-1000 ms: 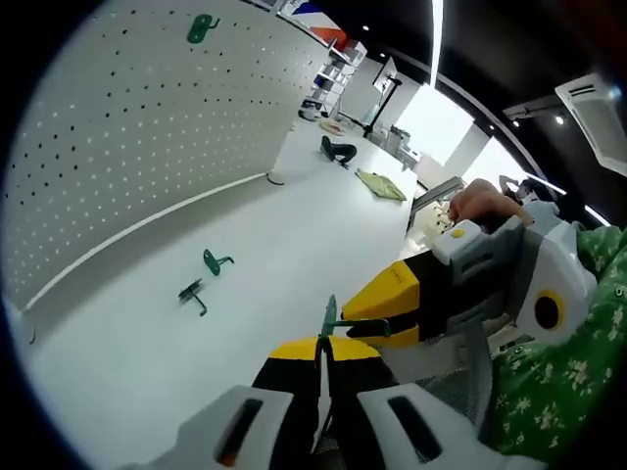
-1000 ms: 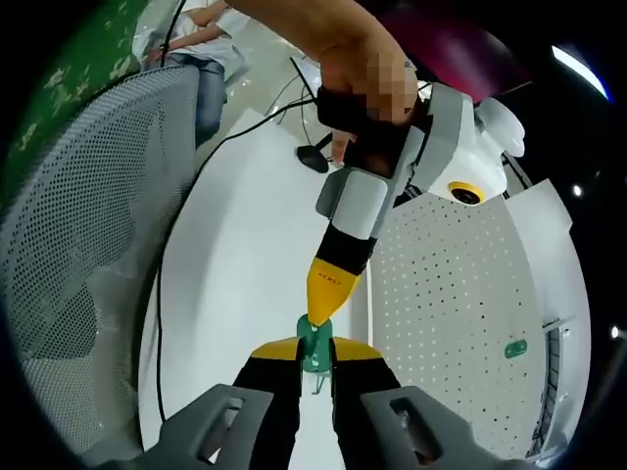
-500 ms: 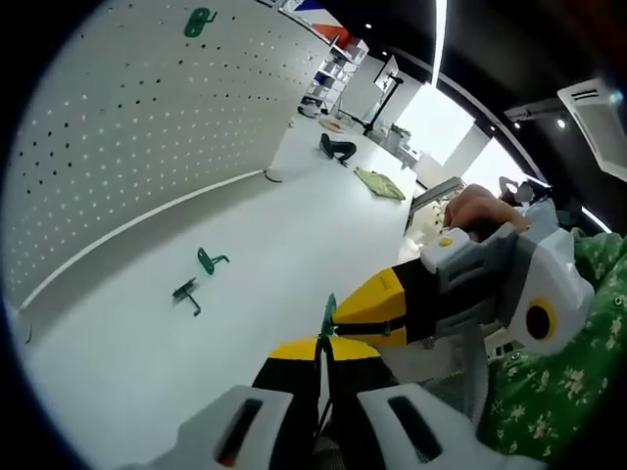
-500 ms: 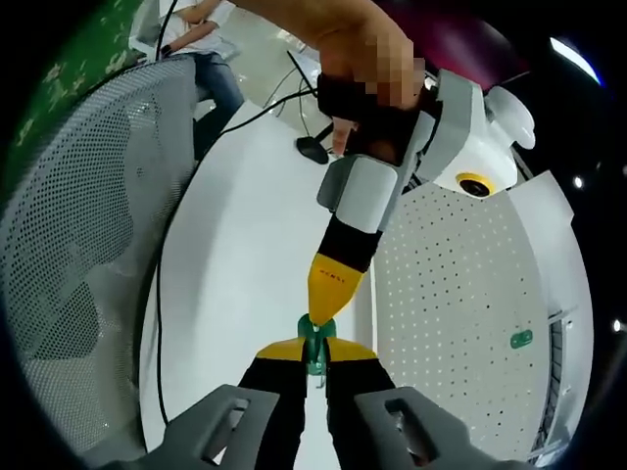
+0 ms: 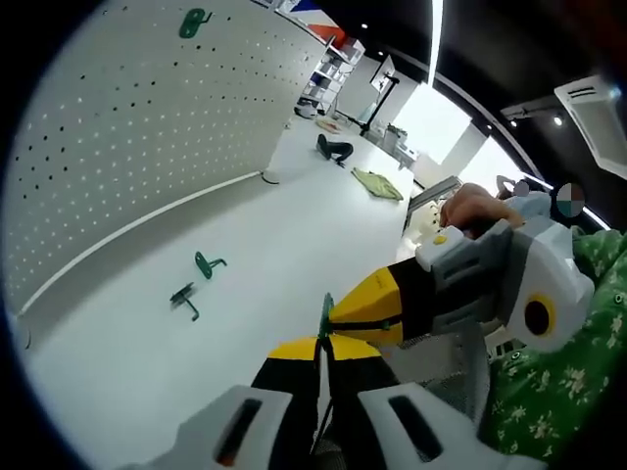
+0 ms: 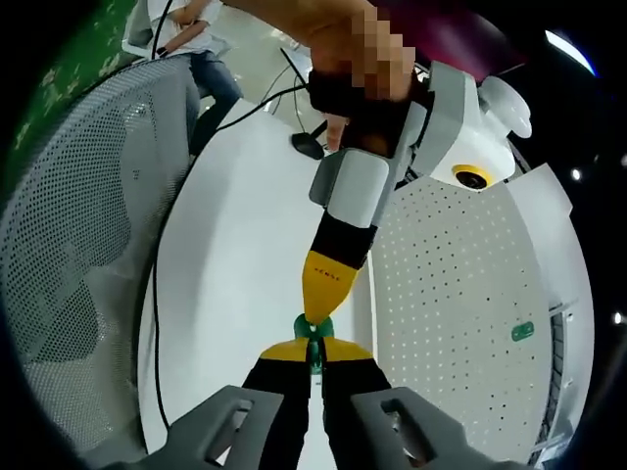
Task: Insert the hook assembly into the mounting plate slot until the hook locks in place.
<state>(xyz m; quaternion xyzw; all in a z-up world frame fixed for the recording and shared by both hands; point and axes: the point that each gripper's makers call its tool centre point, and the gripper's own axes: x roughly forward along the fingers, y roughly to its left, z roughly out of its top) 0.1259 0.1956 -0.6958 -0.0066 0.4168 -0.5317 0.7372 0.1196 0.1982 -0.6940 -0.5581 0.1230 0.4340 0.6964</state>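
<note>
Now both tongs meet at one small green plastic hook piece [image 6: 313, 333] held up above the white counter [image 5: 245, 255]; in the right gripper view the right tongs [image 6: 313, 351] are closed on it with their yellow-tipped black jaws pressed together, and the left tongs [image 6: 321, 294] come down from above with their yellow tip touching the top of the same piece; a person's hand [image 6: 348, 44] holds the grey handle of that gripper; in the left gripper view the left tongs [image 5: 320, 345] are also closed, with a thin green edge [image 5: 326, 311] standing between the jaws, and the right tongs [image 5: 364, 308] enter from the right and touch it; further on the counter lie two loose pieces near each other, a green hook [image 5: 208, 263] and a darker hook [image 5: 185, 298], well apart from the tongs; behind them rises the white perforated mounting board [image 5: 127, 127], with one green hook [image 5: 191, 22] already hanging high on it; a grey mesh chair back [image 6: 78, 245] stands beside the counter.
</note>
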